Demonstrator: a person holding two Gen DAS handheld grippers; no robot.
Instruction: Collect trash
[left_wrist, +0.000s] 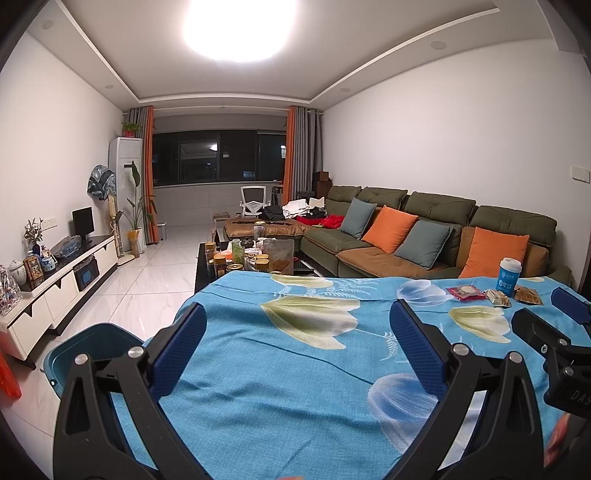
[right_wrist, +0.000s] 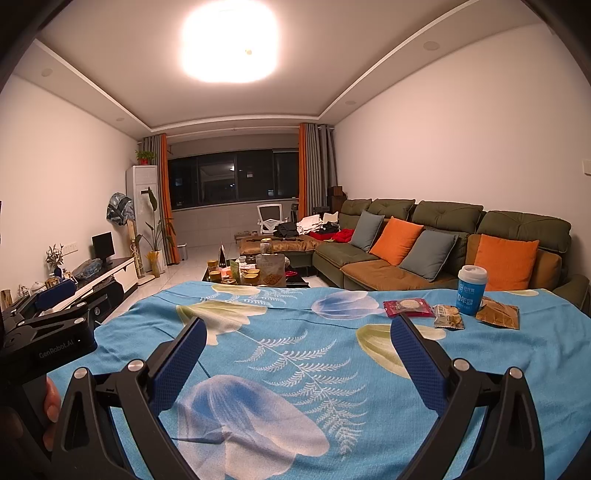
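On the blue flowered tablecloth (right_wrist: 295, 350) at the far right lie a red snack wrapper (right_wrist: 408, 307), a small silver cracker packet (right_wrist: 448, 316) and a brown packet (right_wrist: 498, 314), beside a blue cup with a white lid (right_wrist: 471, 290). They also show in the left wrist view: the red wrapper (left_wrist: 466, 292), the silver packet (left_wrist: 498, 297), the brown packet (left_wrist: 529, 295) and the cup (left_wrist: 510, 276). My right gripper (right_wrist: 297, 328) is open and empty, short of the red wrapper. My left gripper (left_wrist: 297, 314) is open and empty over the cloth's left part. A teal bin (left_wrist: 88, 350) stands on the floor left of the table.
A green sofa (right_wrist: 443, 236) with orange and grey cushions runs behind the table on the right. A dark coffee table (left_wrist: 251, 258) crowded with jars and bags stands beyond the table's far edge. A white TV cabinet (left_wrist: 62, 284) lines the left wall.
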